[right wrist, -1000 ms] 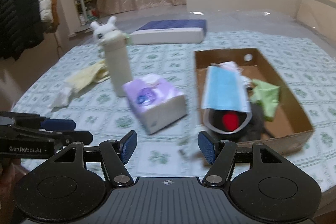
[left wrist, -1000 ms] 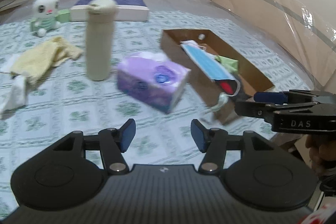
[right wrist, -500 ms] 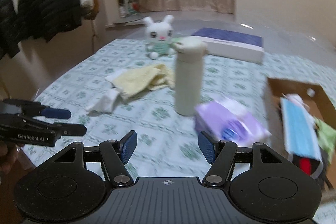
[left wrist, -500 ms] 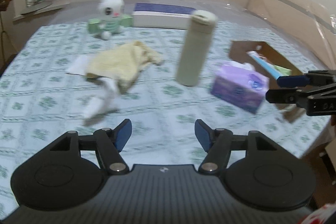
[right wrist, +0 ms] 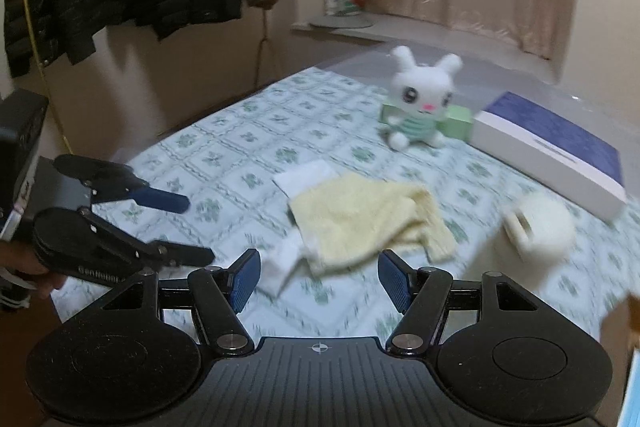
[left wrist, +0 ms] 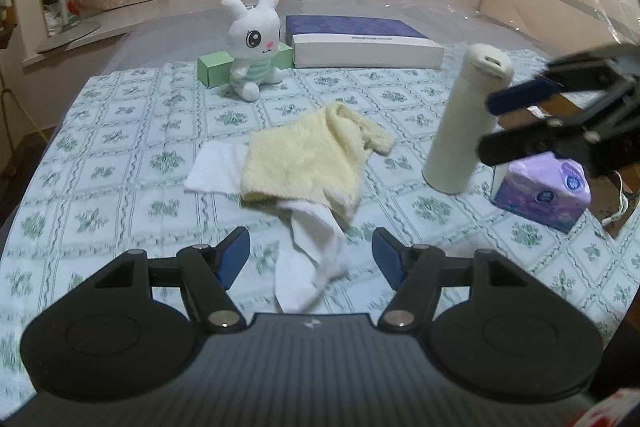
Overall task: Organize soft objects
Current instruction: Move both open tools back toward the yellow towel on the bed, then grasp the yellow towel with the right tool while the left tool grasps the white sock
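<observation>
On the left of the left wrist view, a white cloth (left wrist: 214,167) is lying flat on the green-patterned bedsheet (left wrist: 120,131), its right part tucked under a yellow towel (left wrist: 308,155). A white sock (left wrist: 316,251) is trailing from beneath the towel's near edge toward the camera and is lying between the two blue pads of the left gripper (left wrist: 311,257), whose fingers are standing apart and released, gripping nothing; whether they are touching the sock cannot be told. Farther back, a white plush rabbit (left wrist: 254,35) is sitting upright against a green box (left wrist: 214,69), and just to its right a flat white box with a purple lid (left wrist: 360,41) is lying on the bed. Right of the towel, a cream bottle (left wrist: 466,119) is standing upright, and beside it a purple tissue pack (left wrist: 544,191) is resting on the sheet. The right gripper (left wrist: 490,125) is reaching in from the right edge in front of the bottle, its fingers released and empty.

In the blurred right wrist view, the left gripper (right wrist: 192,231) is showing at the left, fingers parted. The right gripper (right wrist: 318,277) is hanging over the towel (right wrist: 368,219) with fingers spread and nothing between them. The rabbit (right wrist: 420,103) is sitting behind, and the bottle (right wrist: 536,227) is standing at the right.
</observation>
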